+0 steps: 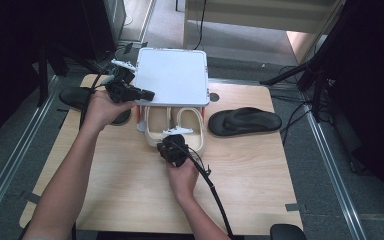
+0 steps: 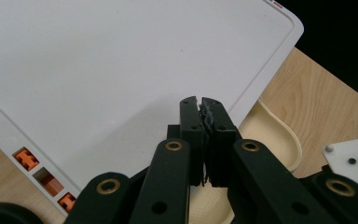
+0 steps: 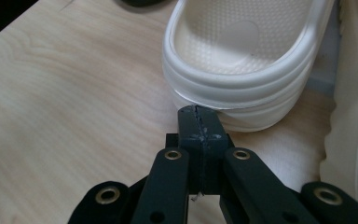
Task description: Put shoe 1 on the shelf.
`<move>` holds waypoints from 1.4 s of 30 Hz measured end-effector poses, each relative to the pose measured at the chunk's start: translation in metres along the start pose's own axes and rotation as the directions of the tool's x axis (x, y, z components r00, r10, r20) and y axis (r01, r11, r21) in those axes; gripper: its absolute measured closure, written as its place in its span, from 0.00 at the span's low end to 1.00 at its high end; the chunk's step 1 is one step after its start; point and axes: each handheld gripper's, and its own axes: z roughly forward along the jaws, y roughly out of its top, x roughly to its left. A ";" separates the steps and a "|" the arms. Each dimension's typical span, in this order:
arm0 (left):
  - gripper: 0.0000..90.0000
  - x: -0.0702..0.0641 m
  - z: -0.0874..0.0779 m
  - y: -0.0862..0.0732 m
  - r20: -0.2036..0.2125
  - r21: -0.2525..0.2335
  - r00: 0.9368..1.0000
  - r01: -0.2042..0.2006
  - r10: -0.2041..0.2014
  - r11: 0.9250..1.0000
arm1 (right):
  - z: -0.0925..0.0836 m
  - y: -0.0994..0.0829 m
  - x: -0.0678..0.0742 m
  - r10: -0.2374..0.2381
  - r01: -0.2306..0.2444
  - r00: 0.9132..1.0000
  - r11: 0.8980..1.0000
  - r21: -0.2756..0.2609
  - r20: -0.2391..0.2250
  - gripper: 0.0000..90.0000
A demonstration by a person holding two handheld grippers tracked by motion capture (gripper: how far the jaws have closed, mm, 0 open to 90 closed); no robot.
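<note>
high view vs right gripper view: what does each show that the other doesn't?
High view alone: white rack top, black sandal, left gripper shut by the rack's edge.
Right gripper view alone: the dotted footbed and ribbed heel of a cream sandal, close up.
Both: right gripper, shut, at that sandal's heel; wooden table.

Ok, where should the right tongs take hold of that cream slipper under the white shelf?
Probably the heel rim of the cream slipper. It sticks out from under the white shelf toward the shut right tongs, which point at it. Open them and come in level from the person's side, one jaw inside the raised rim and one outside.
</note>
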 end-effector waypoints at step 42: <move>0.98 0.001 0.000 -0.001 0.007 -0.005 1.000 0.008 -0.008 1.000 | -0.045 -0.010 -0.001 -0.028 0.024 0.997 0.998 -0.051 -0.068 1.00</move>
